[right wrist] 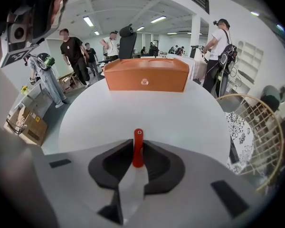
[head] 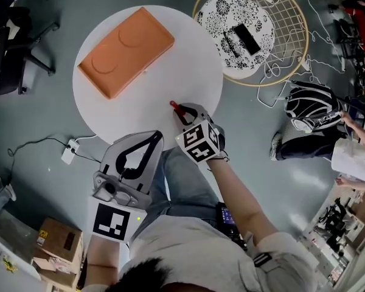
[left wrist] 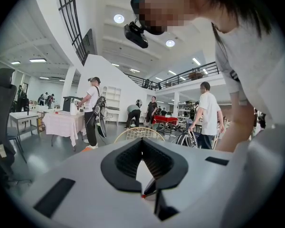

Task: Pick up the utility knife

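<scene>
Utility knife [right wrist: 138, 153]: red end sits squeezed between the right gripper [right wrist: 137, 142] jaws, which are closed tight on it. The red tip pokes out past the jaw tips toward the upper part of the frame. In the head view the knife [head: 174, 107] is at the lower edge of the round white worktop [head: 164, 72], just above the right gripper [head: 184, 113], near frame centre.

Left gripper [left wrist: 142, 141]: jaws together, tips meeting, nothing between them. In the head view it hangs in the lower left, off the worktop and well apart from the knife.

Orange box [head: 126, 50] sits on the upper left of the worktop, well apart from the knife and not in the way.

Step in hand, as I judge it: grasp made, lift is what matters. To do it well:
- keep the squeeze firm, since the hold looks to be on a narrow end only
- raise straight up with no twist, so the knife doesn't pivot in the jaws
- keep the left gripper clear.

Hard to make out:
- most of the knife body is hidden inside and behind the right jaws
- can't tell whether the blade is out
- can't tell whether the knife is off the worktop or touching it; no view shows the gap.
</scene>
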